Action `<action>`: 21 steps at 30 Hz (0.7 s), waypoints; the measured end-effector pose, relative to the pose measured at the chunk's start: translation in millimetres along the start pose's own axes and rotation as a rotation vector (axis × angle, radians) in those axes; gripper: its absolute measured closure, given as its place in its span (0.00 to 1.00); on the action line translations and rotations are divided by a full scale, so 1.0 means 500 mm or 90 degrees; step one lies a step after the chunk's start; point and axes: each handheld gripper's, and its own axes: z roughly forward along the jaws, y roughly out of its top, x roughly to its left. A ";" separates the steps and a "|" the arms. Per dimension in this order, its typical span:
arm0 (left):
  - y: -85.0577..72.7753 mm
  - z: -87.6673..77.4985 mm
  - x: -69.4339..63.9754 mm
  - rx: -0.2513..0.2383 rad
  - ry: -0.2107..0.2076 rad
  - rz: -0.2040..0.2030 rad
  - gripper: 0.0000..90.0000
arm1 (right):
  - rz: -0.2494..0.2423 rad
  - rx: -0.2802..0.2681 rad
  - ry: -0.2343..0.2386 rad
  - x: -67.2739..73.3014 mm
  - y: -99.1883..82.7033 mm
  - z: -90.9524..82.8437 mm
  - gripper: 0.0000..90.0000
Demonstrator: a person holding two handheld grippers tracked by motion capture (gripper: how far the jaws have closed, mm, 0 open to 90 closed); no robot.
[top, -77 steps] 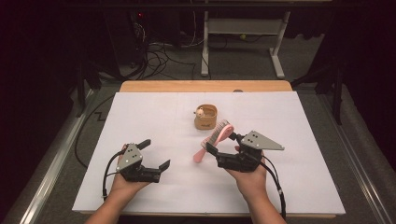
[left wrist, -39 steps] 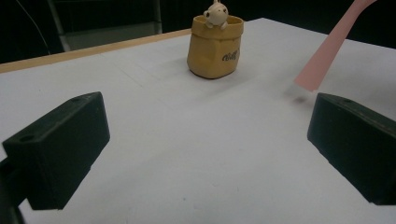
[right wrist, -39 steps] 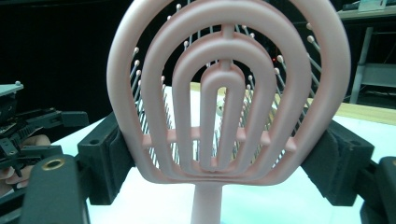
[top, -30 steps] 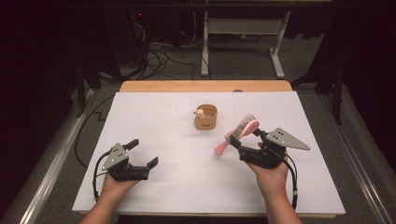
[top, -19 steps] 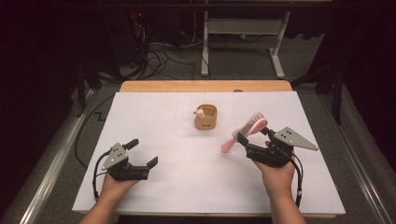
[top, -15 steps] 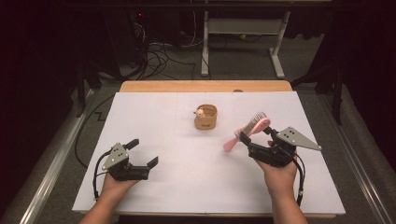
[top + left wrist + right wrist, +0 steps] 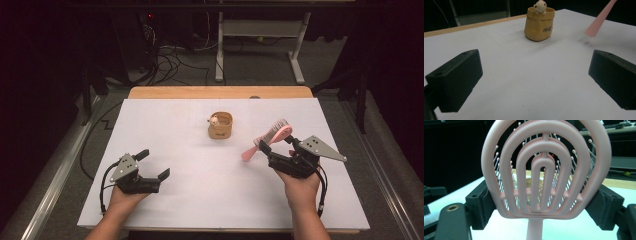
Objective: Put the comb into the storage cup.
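Observation:
A pink vented hairbrush point(image 7: 270, 138) is held above the white sheet on the right, its handle tip point(image 7: 599, 21) pointing left and down. My right gripper point(image 7: 276, 151) is shut on the brush's head point(image 7: 544, 170), both pads pressing its rim. A small tan pot with a little bear figure on its rim point(image 7: 220, 125) stands at the middle of the sheet, also seen as the pot point(image 7: 539, 23) ahead of the left gripper. My left gripper point(image 7: 153, 164) rests low at the front left, open, with nothing between its fingers point(image 7: 456, 80).
The white sheet point(image 7: 165, 130) covers a wooden table whose far edge point(image 7: 200, 92) shows beyond it. Past the table are a white desk frame point(image 7: 260, 35) and cables point(image 7: 170, 60) on a dark floor.
My right gripper has carried the hairbrush to the right and slightly farther away, from beside the pot to the right part of the sheet. The left gripper drew back to the front left, then stayed.

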 end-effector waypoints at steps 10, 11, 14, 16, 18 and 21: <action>-0.001 0.003 -0.003 0.005 -0.007 0.017 0.00 | -0.021 0.002 0.007 0.020 0.009 0.030 0.22; -0.001 0.003 -0.004 0.005 -0.008 0.018 0.00 | -0.025 0.002 0.007 0.022 0.010 0.033 0.22; -0.001 0.004 -0.005 0.006 -0.011 0.017 0.00 | -0.028 0.001 0.010 0.027 0.015 0.043 0.22; -0.001 0.004 -0.006 0.007 -0.011 0.021 0.00 | -0.029 -0.002 0.010 0.029 0.018 0.049 0.23; -0.001 0.004 -0.007 0.005 -0.011 0.022 0.00 | -0.032 -0.003 0.010 0.031 0.022 0.054 0.23; -0.001 0.004 -0.006 0.003 -0.011 0.018 0.00 | -0.033 -0.005 0.011 0.031 0.027 0.059 0.22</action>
